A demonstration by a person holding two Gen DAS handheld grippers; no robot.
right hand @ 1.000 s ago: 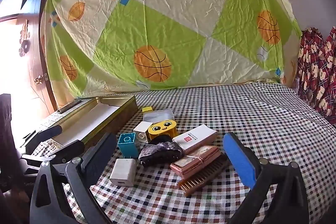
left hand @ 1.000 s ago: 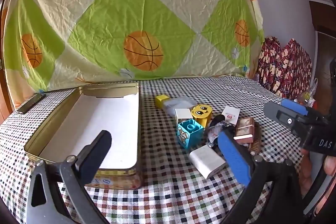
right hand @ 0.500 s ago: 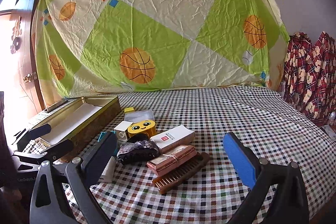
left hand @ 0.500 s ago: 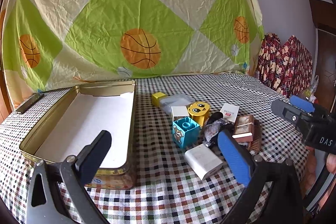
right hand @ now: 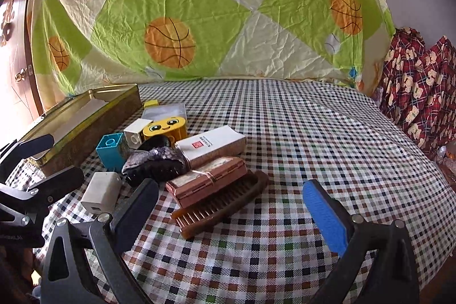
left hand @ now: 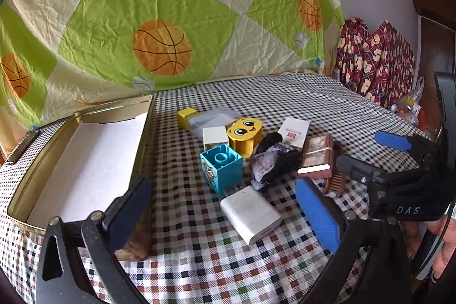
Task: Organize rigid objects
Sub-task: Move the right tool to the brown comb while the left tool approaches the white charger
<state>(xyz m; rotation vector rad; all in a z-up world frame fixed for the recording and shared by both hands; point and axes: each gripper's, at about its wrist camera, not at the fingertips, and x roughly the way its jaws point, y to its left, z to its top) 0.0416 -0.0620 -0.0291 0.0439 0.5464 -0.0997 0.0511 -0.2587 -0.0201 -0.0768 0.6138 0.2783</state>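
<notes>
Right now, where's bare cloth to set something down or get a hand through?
Free: the checked cloth right of the white carton and comb, out to the red plaid fabric; also the strip between the tin and the blue block. The tin's white floor is bare. Crowded: the cluster from the yellow face block to the white charger.

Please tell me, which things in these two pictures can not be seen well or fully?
- Brown wooden comb: in the left wrist view, mostly hidden behind the pink flat case.
- Small print on the white carton with red mark: too small to read in either view.
- Near corner of the open gold metal tin: left wrist view, covered by the left gripper.
- Small yellow cube: right wrist view, mostly hidden behind the clear plastic box.
</notes>
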